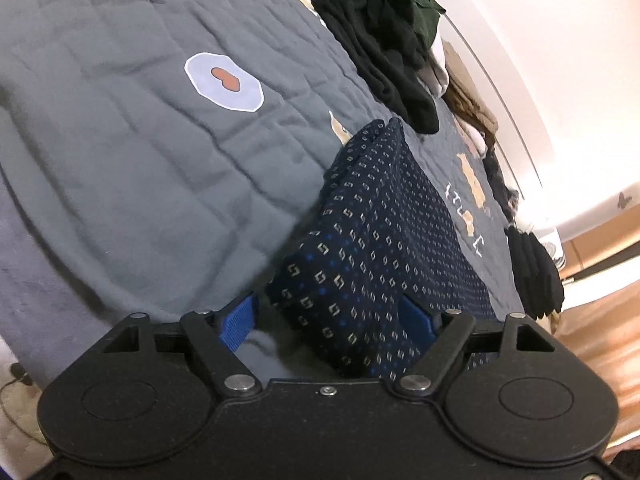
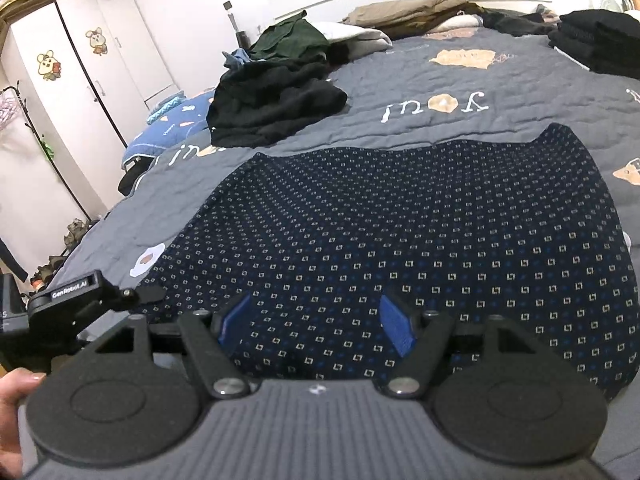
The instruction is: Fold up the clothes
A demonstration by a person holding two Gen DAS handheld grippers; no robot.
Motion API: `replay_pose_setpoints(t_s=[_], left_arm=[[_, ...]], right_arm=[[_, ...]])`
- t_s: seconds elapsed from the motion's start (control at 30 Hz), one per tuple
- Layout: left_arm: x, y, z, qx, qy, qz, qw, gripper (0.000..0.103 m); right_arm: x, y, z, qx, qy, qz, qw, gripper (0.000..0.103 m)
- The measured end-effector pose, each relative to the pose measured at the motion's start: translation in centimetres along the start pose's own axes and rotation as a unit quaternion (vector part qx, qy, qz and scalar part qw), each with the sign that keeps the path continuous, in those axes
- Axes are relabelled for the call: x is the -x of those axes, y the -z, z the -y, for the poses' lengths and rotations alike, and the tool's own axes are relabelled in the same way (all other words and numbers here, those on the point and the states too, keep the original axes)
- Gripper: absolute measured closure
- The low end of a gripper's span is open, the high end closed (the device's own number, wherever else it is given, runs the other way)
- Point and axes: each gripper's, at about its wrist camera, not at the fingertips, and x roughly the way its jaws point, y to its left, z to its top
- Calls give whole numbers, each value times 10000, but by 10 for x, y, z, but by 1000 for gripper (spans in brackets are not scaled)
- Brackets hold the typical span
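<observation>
A dark navy garment (image 2: 400,220) with small square dots lies folded flat on the grey quilt (image 2: 440,92). My right gripper (image 2: 316,324) hovers over its near edge, blue pads wide apart and open, with cloth under them but not pinched. In the left wrist view the same garment (image 1: 380,240) runs away from the camera as a narrow folded strip. My left gripper (image 1: 326,324) straddles its near corner, open: the left pad (image 1: 236,328) stands clear of the cloth and the right pad is half hidden behind the fold.
A loose heap of black clothes (image 2: 272,104) lies beyond the garment, and a folded black stack (image 2: 600,40) sits far right. Beige and white clothing (image 2: 412,12) lines the headboard. A white wardrobe (image 2: 80,60) stands left. A hand (image 2: 12,400) shows at the lower left.
</observation>
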Motion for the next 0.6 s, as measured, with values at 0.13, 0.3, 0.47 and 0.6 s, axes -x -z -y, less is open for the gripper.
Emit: replay_pose_setpoints(t_s=[0.13, 0.3, 0.47, 0.6], left_arm=[[-6, 0, 5, -1, 39, 150, 9999, 29], [-10, 4, 10, -106, -49, 259, 9996, 60], [-6, 4, 11, -109, 18, 461, 9989, 82], [-6, 5, 15, -129, -76, 446, 9989, 77]], right_arm=[[-2, 3, 0, 11, -17, -44, 10000, 33], [-3, 5, 3, 20, 0, -81, 10000, 33], [-1, 6, 10, -62, 3, -86, 9999, 33], [1, 6, 15, -116, -8, -79, 9999, 33]])
